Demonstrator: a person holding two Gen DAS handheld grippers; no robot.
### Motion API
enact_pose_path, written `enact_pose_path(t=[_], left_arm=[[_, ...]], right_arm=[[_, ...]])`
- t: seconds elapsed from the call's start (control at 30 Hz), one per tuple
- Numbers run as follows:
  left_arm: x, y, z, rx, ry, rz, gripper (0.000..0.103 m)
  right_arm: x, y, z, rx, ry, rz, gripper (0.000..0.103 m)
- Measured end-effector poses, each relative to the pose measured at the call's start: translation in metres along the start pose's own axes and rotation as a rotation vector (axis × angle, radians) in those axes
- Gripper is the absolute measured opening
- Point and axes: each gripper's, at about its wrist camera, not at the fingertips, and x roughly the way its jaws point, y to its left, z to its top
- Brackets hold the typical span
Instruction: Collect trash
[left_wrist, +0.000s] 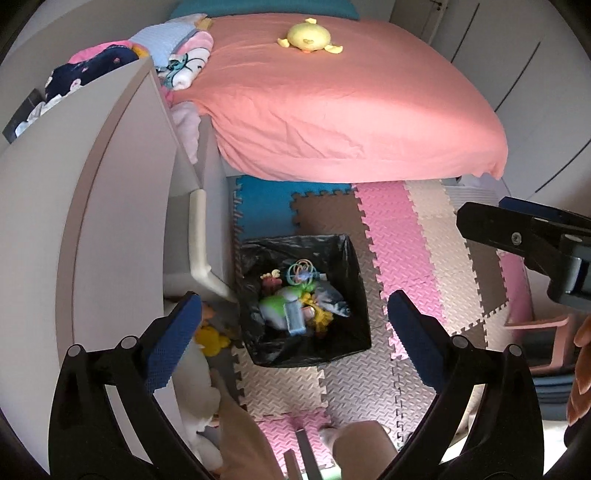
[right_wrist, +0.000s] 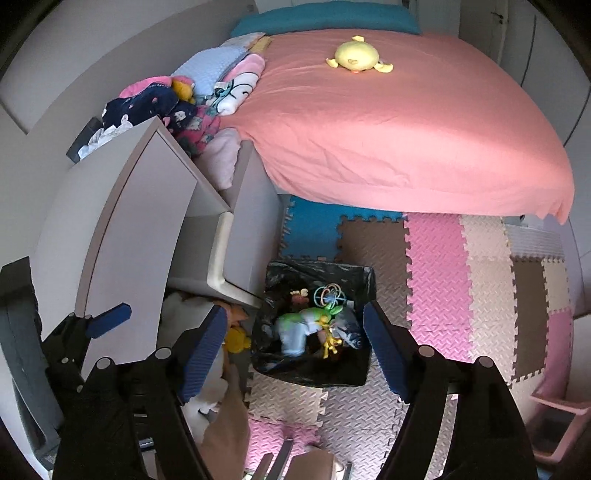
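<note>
A square bin with a black liner (left_wrist: 356, 295) stands on the foam floor mat, beside the white furniture. Inside it lie several toys (left_wrist: 295, 299): a green one, a grey fish, a ring rattle, yellow and red pieces. My left gripper (left_wrist: 293, 297) hangs above the bin, open, nothing between its blue pads. The right gripper (left_wrist: 480, 218) shows at the right edge of that view. In the right wrist view the bin (right_wrist: 367, 284) and its toys (right_wrist: 317, 325) lie under my right gripper (right_wrist: 293, 312), open and empty. A left gripper finger (right_wrist: 110, 319) shows at far left.
A bed with a pink sheet (left_wrist: 351, 110) and a yellow plush (left_wrist: 308, 37) fills the back. White furniture (left_wrist: 110, 184) stands left. A yellow toy (left_wrist: 212, 338) and white plush (left_wrist: 199, 398) lie left of the bin. A pink stool (right_wrist: 557, 428) is at right.
</note>
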Motion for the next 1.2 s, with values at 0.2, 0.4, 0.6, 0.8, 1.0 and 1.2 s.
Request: enact_pose_path(t=[0.2,0.4,0.6,0.8,1.0,1.2], left_arm=[[-0.010,-0.003,-0.002,-0.002,-0.013,0.004,0.097],[-0.021,-0.002,-0.005,-0.008,-0.024,0.007,0.097],[-0.040,0.005,-0.007,-0.015,-0.053,0.017,0.097],[-0.070,0.024,-0.011,-0.048,-0.098,0.033,0.097],[-0.107,0.065,-0.026,-0.131,-0.147,0.065,0.097],[-0.141,0.117,-0.060,-0.198,-0.189,0.131,0.097]], right_arm=[[-0.003,0.003,0.000,0.000,-0.004,0.003,0.077],[-0.009,0.009,-0.002,-0.012,-0.007,0.011,0.077],[-0.023,0.025,-0.001,-0.035,-0.027,0.014,0.077],[-0.045,0.053,0.003,-0.081,-0.066,0.029,0.077],[-0.059,0.097,0.002,-0.146,-0.092,0.062,0.077],[-0.061,0.152,-0.007,-0.231,-0.099,0.106,0.080]])
